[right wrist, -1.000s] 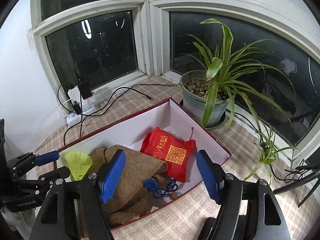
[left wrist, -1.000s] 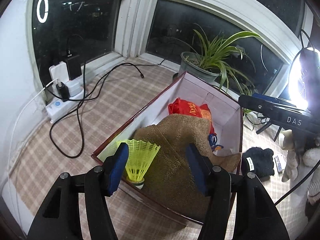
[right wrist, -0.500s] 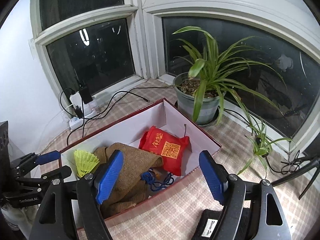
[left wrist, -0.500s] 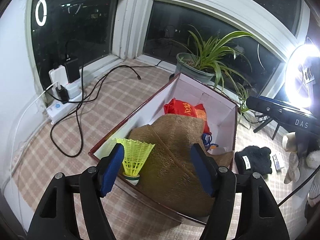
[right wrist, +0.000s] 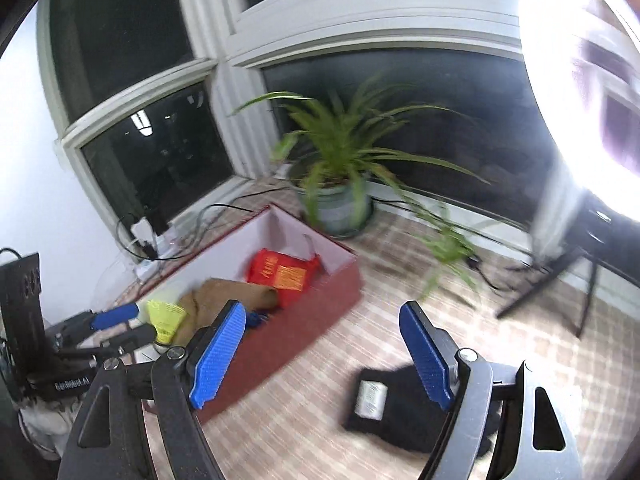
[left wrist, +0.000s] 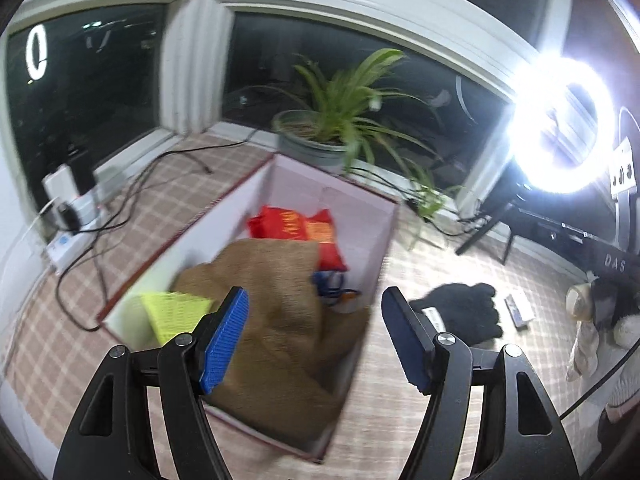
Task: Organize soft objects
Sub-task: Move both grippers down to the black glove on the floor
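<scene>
While my right hand-held gripper (right wrist: pixel 322 354) hangs with its jaws apart and nothing between them, the black glove (right wrist: pixel 404 416) lies just beneath it on the checked floor (right wrist: pixel 460 280), so I judge that is my next pick. My left hand-held gripper (left wrist: pixel 314 338), likewise spread and empty, hovers over the near end of the red box (left wrist: pixel 376 240), where the brown cloth (left wrist: pixel 280 320), red pouch (left wrist: pixel 296 228) and yellow shuttlecock (left wrist: pixel 172 312) already sit.

Free: checked mat right of box (right wrist: pixel 320 320) | Obstacles: glove (right wrist: pixel 404 412) on mat; plant (right wrist: pixel 340 200) behind box; tripod (right wrist: pixel 560 280) at far right edge
</scene>
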Demonstrator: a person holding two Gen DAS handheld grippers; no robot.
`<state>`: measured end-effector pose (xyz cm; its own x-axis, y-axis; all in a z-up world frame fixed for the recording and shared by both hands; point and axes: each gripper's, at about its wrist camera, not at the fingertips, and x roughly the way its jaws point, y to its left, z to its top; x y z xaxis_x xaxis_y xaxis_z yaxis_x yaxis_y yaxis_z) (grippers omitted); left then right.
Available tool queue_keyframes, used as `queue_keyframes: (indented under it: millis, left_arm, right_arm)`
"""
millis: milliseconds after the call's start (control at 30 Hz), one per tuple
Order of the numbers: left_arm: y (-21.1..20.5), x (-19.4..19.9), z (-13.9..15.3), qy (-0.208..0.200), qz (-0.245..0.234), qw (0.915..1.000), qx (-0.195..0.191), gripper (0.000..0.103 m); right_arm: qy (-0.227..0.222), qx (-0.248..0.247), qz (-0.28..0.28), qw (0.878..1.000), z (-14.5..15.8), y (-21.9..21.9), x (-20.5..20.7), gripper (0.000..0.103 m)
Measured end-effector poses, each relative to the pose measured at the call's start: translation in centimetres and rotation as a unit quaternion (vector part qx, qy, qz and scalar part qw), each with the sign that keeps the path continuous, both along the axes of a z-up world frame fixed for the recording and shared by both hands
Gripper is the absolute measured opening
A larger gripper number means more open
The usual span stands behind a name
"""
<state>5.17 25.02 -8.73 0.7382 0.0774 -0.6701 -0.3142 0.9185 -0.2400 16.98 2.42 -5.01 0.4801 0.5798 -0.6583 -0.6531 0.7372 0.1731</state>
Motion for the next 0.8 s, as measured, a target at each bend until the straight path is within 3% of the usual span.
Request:
queue_keyframes:
  millis: [167, 467, 667, 800]
  left_arm:
    - [-3.0, 1.7, 0.4, -0.004, -0.040, 0.9992, 0.000, 0.069]
    - [-9.6, 5.7, 0.2, 0.000, -0.125, 0.9922, -0.009, 0.069]
    - [-12.9, 9.4, -1.5, 0.025, -0.167, 0.9852, -0.026, 0.069]
    - [-13.9, 11.8, -3.8, 0.056, -0.167, 0.9830, -0.053, 0.069]
  right_arm:
    - [-0.001, -0.001, -0.048, 0.999, -0.5, -6.0, -1.1, 0.076]
    - [0.048, 0.033, -0.159, 0.986, -3.0, -17.9, -3.1, 0.076]
    - [0.098, 0.054, -0.199, 0.974, -6.3, -22.3, -3.9, 0.076]
    - [0.138, 0.083, -0.204, 0.966, -8.6, -23.6, -3.3, 0.076]
